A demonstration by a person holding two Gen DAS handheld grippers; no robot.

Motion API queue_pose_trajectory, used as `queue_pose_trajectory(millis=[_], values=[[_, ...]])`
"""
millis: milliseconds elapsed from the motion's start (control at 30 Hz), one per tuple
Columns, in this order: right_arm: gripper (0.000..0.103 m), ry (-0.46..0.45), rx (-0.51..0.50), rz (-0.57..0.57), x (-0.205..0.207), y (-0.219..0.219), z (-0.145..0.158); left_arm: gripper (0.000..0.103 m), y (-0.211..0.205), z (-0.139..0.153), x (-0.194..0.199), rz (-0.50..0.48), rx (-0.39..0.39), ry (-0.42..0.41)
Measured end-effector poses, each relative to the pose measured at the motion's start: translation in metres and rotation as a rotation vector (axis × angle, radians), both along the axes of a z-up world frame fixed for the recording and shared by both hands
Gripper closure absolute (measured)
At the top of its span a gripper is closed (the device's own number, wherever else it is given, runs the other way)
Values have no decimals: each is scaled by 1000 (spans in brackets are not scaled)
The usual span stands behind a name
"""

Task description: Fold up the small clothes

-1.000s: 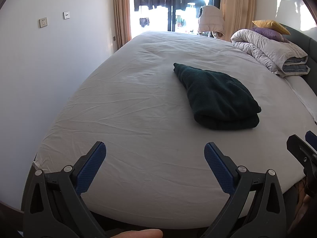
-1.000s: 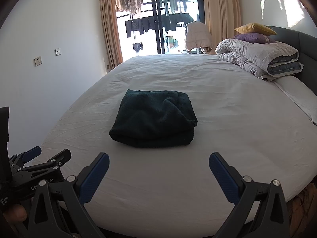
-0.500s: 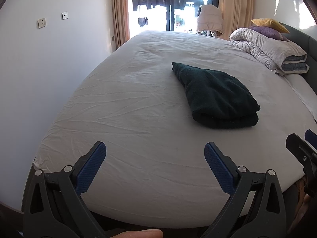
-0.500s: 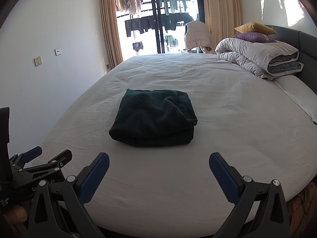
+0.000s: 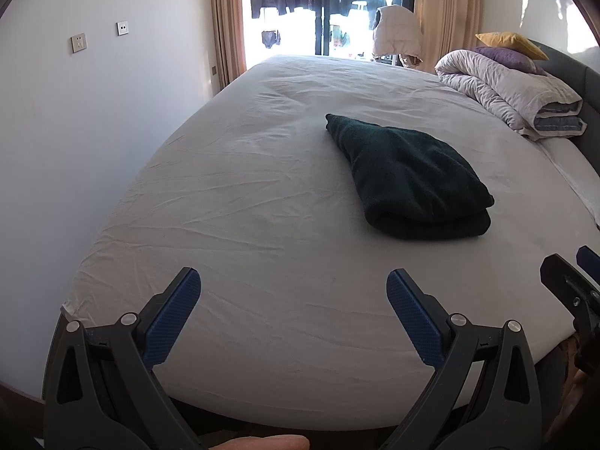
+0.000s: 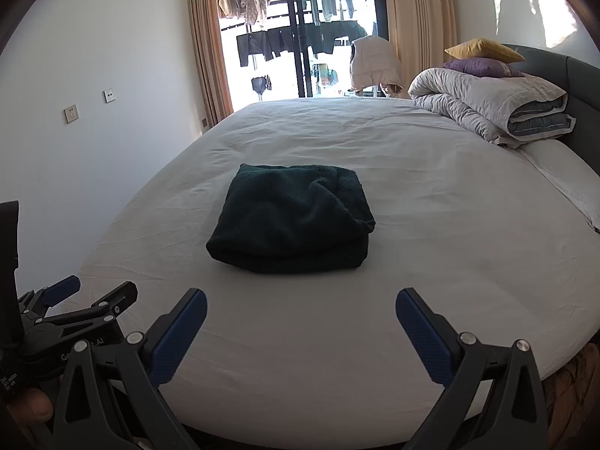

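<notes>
My left gripper [image 5: 293,288] and right gripper [image 6: 301,309] hung wide apart, holding nothing. The folded dark green fleece garment [image 6: 290,217] lay on the white-sheeted bed [image 6: 431,262], at twelve o'clock from my right gripper.

The dark green garment [image 6: 290,217] is made of thick, fuzzy cloth with a matt, napped surface. The bed [image 6: 431,262] is covered by a white cloth sheet, matt and finely creased. The left hand-held gripper [image 5: 293,285] and the right hand-held gripper [image 6: 301,305] are formed of matt black plastic; their fingers [image 5: 174,311] are faced with blue pads of fine, grid-textured finish, and bright metal screw heads are seen at the joints. The folded duvet [image 6: 487,107] is of quilted, matt cloth. The curtains [image 6: 208,45] are of plain beige cloth. The wall [image 5: 93,112] is finished smooth and matt.
</notes>
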State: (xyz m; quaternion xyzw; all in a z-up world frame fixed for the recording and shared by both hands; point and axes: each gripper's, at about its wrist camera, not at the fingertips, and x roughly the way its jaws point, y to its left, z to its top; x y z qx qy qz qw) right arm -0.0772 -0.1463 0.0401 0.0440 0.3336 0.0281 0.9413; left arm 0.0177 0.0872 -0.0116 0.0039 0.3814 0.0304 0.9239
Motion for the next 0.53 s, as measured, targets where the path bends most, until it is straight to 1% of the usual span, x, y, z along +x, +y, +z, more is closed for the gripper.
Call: queue_pose_trajectory(millis=[367,433,467,533], values=[[0,11,5,8,1,1,-2,2,-3,-3,1,-7,12,0],[0,12,7,5,1,0,-3,2,-6,-3,-1,-2,40,-17],[0,13,7,4,1,0,-3,2,-6,-3,-1,-5,42,-18],[0,15,9,3,2,-2,-4,2,-5,-3,-1,-7,21,-18]])
